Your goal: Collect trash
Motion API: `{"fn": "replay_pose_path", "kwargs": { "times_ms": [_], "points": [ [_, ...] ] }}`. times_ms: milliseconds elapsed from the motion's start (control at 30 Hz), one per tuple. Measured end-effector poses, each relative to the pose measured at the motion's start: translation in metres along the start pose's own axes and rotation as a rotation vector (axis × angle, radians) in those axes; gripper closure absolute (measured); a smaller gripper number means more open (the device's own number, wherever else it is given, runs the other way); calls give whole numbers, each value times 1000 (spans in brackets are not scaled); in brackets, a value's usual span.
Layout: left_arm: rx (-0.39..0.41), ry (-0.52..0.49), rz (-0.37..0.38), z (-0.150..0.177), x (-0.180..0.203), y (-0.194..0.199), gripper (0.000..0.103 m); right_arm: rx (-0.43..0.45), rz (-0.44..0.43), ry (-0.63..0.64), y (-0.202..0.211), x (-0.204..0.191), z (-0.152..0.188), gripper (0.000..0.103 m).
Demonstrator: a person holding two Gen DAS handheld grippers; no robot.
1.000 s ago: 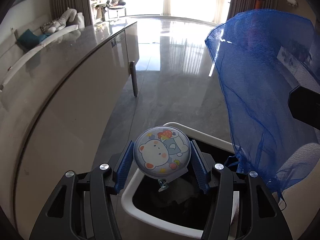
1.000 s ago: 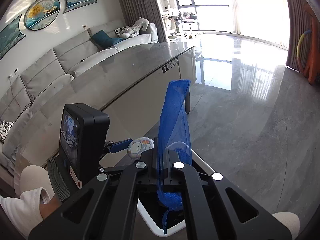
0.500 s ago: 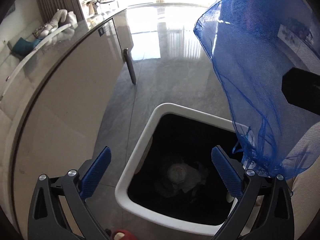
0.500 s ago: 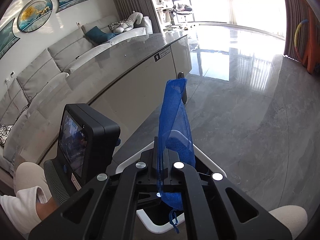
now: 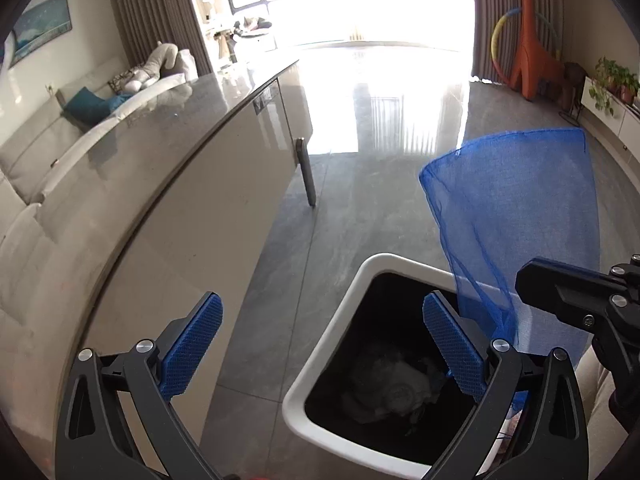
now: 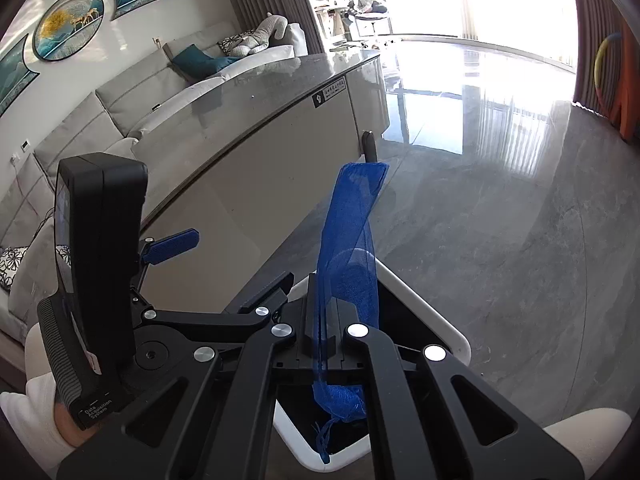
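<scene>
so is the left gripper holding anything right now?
No: the left gripper stands wide open and empty above the white bin.

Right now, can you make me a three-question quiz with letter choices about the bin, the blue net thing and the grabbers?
1. Where does the trash bin stand?
A. on the sofa
B. on the floor beside the long counter
C. on top of the counter

2. What colour is the mesh bag?
A. blue
B. red
C. yellow

3. How is the left gripper right now?
A. shut on a sticker
B. shut on the mesh bag
C. open, holding nothing

Answers:
1. B, the white rim sits on the grey floor next to the counter side.
2. A, the netting is bright blue in both views.
3. C, its blue pads stand wide apart with only the bin below; its jaws have just been opening. The right gripper is the one pinching the bag.
</scene>
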State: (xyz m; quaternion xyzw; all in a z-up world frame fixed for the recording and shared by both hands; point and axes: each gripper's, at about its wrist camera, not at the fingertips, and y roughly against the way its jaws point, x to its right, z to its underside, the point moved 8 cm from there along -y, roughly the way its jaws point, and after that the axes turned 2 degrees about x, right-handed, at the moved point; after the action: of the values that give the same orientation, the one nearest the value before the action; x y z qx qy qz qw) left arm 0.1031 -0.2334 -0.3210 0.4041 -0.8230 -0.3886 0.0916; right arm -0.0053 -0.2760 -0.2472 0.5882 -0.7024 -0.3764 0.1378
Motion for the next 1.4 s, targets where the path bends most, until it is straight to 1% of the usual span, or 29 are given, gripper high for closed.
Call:
{"fn": "replay_pose_path", "kwargs": {
  "times_ms": [67, 200, 300, 367, 400, 467, 500, 533, 567, 600, 767, 933, 1000, 1033, 1100, 1167, 1300, 1400],
  "points": [
    [19, 1, -15, -4, -3, 7, 4, -3, -1, 0, -4, -1, 2, 102],
    [52, -7, -80, -10, -14, 12, 4, -18, 1, 14, -11, -4, 6, 102],
    [52, 21, -80, -13, -21, 12, 4, -24, 15, 46, -17, -9, 9, 102],
    [47, 37, -72, -12, -25, 12, 4, -20, 34, 71, -21, -12, 11, 98],
    [44, 41, -79, -13, -27, 12, 5, -20, 44, 81, -22, -13, 11, 97],
    [38, 44, -131, -12, -34, 10, 5, -35, 61, 86, -29, -10, 12, 76],
    [32, 59, -129, -12, -39, 8, 5, -41, 101, 83, -31, -4, 13, 29],
    [20, 89, -94, -12, -41, 7, 5, -35, 142, 73, -32, 2, 13, 5],
    [9, 121, -74, -11, -44, 6, 5, 7, 164, 59, -29, 6, 10, 6],
    [7, 143, -66, -10, -48, 6, 5, 38, 168, 46, -26, 9, 8, 5],
    [21, 155, -64, -12, -51, 8, 5, 31, 195, 42, -29, 18, 7, 5],
    [64, 136, -14, -15, -40, 17, 5, 29, 208, 78, -31, 15, 5, 5],
    [69, 134, 22, -17, -35, 19, 5, 30, 213, 99, -31, 11, 5, 5],
    [71, 140, 41, -17, -34, 20, 5, 32, 213, 106, -31, 10, 4, 5],
    [71, 152, 46, -18, -35, 22, 5, 35, 215, 118, -30, 7, 3, 5],
    [78, 174, 66, -19, -37, 25, 5, 41, 217, 125, -29, 6, 0, 5],
    [103, 233, 121, -24, -46, 34, 5, 63, 216, 133, -25, 4, -5, 5],
    [119, 259, 163, -27, -51, 39, 5, 74, 226, 148, -22, 2, -10, 5]
  ]
}}
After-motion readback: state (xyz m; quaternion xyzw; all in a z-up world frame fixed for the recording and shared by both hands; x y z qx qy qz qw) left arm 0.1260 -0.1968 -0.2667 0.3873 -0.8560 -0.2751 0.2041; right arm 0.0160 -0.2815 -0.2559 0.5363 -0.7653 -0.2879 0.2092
